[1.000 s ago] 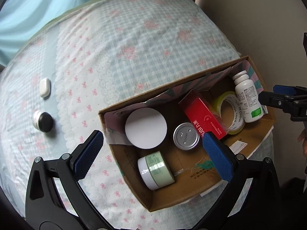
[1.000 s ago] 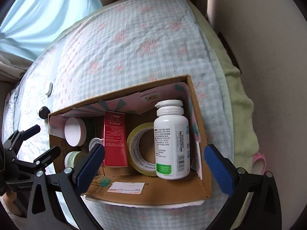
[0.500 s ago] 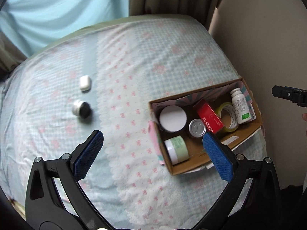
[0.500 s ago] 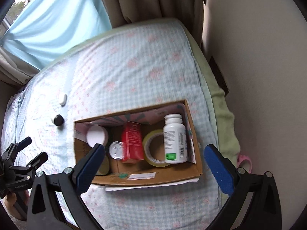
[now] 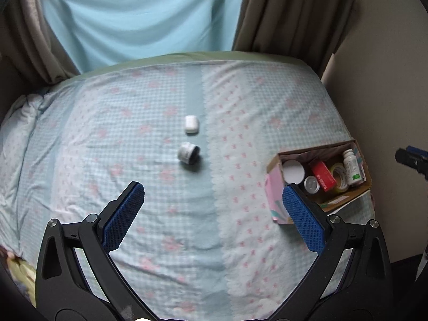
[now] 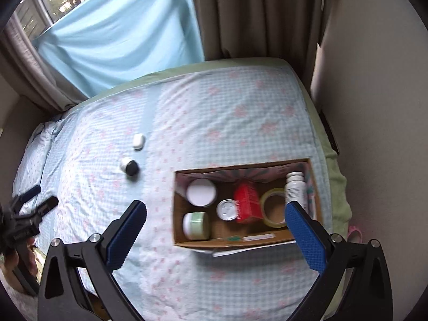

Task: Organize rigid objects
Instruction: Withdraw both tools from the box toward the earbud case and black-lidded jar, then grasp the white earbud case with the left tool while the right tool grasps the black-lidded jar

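The left gripper [image 5: 212, 208], its blue-padded fingers [image 5: 121, 215] spread wide and empty, hovers above the checked pale-blue bedspread [image 5: 133, 133]. A small white case [image 5: 191, 124] and a black-capped round jar [image 5: 188, 153] lie mid-bed, just apart. An open cardboard box [image 5: 366, 179] of containers sits at the bed's right edge.

Both tools share one build. The left gripper [image 5: 212, 215] has a matte black frame that forks into two angular arms with triangular cut-outs, each arm ending in a long finger faced with a blue pad [image 5: 123, 216] of fine dimpled texture. Round silver screw heads sit at the arm joints. The right gripper [image 6: 214, 228] shows the same black forked frame, silver screws and textured blue pads [image 6: 305, 238], with faint white lettering on the left tool's body seen from there.
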A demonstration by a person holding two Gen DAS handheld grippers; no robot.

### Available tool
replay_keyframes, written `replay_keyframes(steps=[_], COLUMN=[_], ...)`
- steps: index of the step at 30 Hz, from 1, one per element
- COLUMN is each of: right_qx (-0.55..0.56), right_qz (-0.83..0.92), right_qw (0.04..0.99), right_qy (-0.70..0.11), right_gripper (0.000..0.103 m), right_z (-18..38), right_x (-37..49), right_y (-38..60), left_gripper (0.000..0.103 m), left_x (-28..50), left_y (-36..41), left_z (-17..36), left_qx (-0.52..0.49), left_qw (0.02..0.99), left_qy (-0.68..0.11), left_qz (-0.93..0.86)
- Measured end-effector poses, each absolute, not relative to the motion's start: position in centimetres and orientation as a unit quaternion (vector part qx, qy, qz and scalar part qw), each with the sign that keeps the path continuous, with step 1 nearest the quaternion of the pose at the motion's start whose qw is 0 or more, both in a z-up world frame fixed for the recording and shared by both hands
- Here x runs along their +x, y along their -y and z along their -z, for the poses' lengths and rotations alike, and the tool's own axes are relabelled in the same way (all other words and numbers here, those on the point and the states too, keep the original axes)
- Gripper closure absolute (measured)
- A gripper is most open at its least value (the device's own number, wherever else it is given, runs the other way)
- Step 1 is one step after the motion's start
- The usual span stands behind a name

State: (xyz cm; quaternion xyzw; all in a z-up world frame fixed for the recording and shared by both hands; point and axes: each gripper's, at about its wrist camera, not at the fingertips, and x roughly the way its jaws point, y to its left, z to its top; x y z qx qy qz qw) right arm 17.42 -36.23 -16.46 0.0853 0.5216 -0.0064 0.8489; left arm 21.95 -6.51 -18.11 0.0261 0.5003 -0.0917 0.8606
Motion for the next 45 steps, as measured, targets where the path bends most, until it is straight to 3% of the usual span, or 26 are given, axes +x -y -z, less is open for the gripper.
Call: replay_keyframes(steps=[10, 19, 32, 45], right_qx=[0.127, 0.142, 0.129, 0.079], right_qz=[0.035, 0.068, 0.079, 0.120], right_qw=[0.838, 0.817, 0.838, 0.856], right_qy=[-0.530, -0.554, -0.524, -0.496], right_gripper=[0.000, 0.000, 0.000, 0.005], right_z=[16.8, 20.5, 31.2, 43.4], right_x=[17.0, 21.1, 30.3, 36.4], right_y=[26.0, 17.5, 10.4, 6.6], left_gripper=[0.000, 0.000, 0.001, 0.017], left_x=[29.2, 40.3, 52.3, 59.0], left_y=[-2.9, -4.1, 1.5, 7.3], left_z=[17.1, 20.5, 33.9, 48.6], left_qx=[0.011, 0.033, 0.024, 0.041], left_qw=[0.835, 0.798, 0.704, 0.605], left_qy=[-0.530, -0.572, -0.683, -0.781], left_qz=[0.148, 0.188, 0.194, 0.153])
